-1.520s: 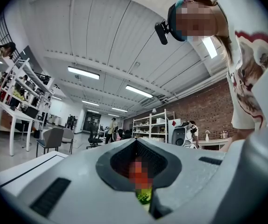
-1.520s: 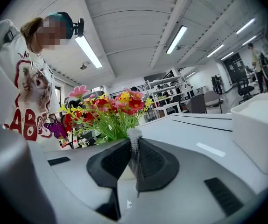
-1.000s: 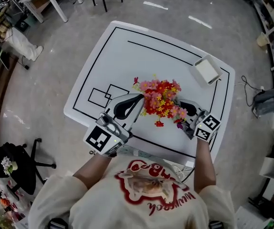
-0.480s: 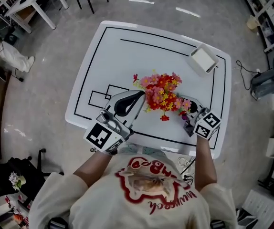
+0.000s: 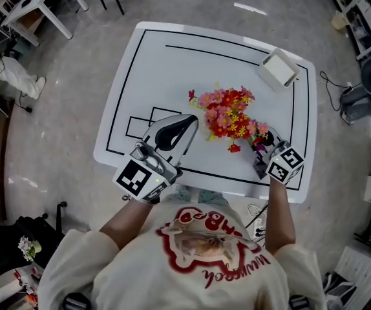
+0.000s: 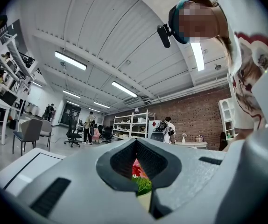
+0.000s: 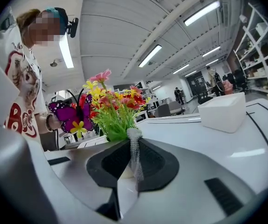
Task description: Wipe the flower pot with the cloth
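"How many of each?"
"One table [image 5: 166, 63], one flower pot [image 5: 229, 113] at its middle, one box [image 5: 278, 68] at the far right corner."
"The jaws?"
"The left gripper [image 5: 192, 120] is closed on nothing. The right gripper [image 5: 262, 137] pinches the cloth [image 7: 134, 148] near the front edge. There's open tabletop to the left."

Pot [image 6: 144, 201] mostly behind L jaws, cloth [image 7: 134, 153] part-hidden

Head view looks steeply down on the table [image 5: 172, 76]; both gripper views face the flowers [image 5: 227, 112] closely from opposite sides.
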`<action>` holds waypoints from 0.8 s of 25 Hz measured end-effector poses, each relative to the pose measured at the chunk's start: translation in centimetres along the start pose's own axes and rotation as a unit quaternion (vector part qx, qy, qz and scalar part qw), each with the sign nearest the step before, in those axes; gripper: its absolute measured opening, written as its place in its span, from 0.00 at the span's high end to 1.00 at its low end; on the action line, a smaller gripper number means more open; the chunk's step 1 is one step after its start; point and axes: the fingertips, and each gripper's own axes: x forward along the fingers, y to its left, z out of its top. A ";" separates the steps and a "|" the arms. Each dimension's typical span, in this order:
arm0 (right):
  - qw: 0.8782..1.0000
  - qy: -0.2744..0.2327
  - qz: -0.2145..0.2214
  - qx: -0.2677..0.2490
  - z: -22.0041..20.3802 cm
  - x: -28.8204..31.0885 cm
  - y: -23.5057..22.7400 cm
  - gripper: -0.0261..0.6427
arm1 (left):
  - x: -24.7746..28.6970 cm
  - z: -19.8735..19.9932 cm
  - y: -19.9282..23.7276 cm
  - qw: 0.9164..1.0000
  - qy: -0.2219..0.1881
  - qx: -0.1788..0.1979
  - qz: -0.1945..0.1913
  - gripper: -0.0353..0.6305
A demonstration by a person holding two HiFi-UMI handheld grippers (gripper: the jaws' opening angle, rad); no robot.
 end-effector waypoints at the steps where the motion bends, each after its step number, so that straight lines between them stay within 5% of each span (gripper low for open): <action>1: 1.000 -0.001 -0.004 0.000 0.0 0.0 0.1 0.90 | -0.2 0.0 -0.1 1.000 0.000 0.000 -0.002 0.94; 20: 0.996 -0.009 -0.093 0.007 -0.8 -0.5 1.4 0.90 | -2.5 -0.2 -0.3 0.999 0.001 -0.009 -0.040 0.94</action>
